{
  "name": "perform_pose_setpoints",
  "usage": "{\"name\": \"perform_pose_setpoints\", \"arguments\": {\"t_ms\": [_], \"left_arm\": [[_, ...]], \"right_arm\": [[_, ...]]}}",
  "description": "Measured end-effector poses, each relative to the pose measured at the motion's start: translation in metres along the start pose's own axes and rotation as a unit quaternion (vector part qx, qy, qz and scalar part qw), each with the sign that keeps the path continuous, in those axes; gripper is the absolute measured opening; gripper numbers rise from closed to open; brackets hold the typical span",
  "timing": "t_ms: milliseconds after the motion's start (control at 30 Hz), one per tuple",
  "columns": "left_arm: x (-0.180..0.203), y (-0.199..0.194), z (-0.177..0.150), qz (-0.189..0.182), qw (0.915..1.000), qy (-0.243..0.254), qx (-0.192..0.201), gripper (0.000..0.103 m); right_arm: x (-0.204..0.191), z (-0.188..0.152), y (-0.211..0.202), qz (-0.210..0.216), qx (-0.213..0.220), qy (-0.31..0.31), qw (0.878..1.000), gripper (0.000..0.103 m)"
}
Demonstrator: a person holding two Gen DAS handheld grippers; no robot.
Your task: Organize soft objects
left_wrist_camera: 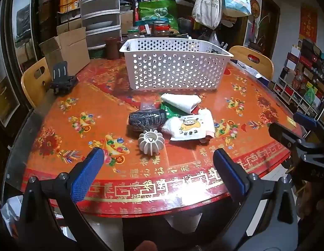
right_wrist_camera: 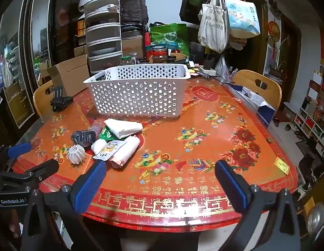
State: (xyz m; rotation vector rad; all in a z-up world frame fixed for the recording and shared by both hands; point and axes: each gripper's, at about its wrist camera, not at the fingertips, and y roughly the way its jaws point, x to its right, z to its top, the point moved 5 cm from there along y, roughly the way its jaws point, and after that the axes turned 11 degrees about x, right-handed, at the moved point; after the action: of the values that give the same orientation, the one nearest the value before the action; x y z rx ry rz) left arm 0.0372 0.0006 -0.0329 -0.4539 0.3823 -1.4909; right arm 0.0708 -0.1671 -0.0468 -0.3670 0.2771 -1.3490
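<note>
A pile of soft things lies mid-table in front of a white perforated basket (left_wrist_camera: 174, 67) (right_wrist_camera: 139, 92): a dark rolled sock (left_wrist_camera: 147, 119) (right_wrist_camera: 83, 138), a white ribbed ball (left_wrist_camera: 150, 142) (right_wrist_camera: 76, 151), a white folded cloth (left_wrist_camera: 180, 101) (right_wrist_camera: 123, 127), a white cartoon pouch (left_wrist_camera: 188, 128) (right_wrist_camera: 108, 149), a green packet (left_wrist_camera: 167, 109) (right_wrist_camera: 106, 135) and a pale roll (right_wrist_camera: 125, 151). My left gripper (left_wrist_camera: 158, 159) is open and empty, just short of the ball. My right gripper (right_wrist_camera: 161, 170) is open and empty, to the right of the pile.
The round table (left_wrist_camera: 78, 96) (right_wrist_camera: 224, 125) has a red flowered top. A black holder (left_wrist_camera: 62, 79) (right_wrist_camera: 59, 100) stands at its far left. Wooden chairs (left_wrist_camera: 34, 79) (right_wrist_camera: 258, 85), a cardboard box (left_wrist_camera: 68, 48), jars and hanging bags (right_wrist_camera: 214, 27) crowd the far side.
</note>
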Motion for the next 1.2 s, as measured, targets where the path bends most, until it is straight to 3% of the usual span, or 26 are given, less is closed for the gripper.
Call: {"name": "perform_pose_setpoints", "arguments": {"t_ms": [1200], "left_arm": [[0.009,-0.013,0.005,-0.009,0.9998,-0.004,0.017,0.103]], "right_arm": [[0.004,0.004,-0.009,0.005,0.007,0.006,1.000,0.103]]}}
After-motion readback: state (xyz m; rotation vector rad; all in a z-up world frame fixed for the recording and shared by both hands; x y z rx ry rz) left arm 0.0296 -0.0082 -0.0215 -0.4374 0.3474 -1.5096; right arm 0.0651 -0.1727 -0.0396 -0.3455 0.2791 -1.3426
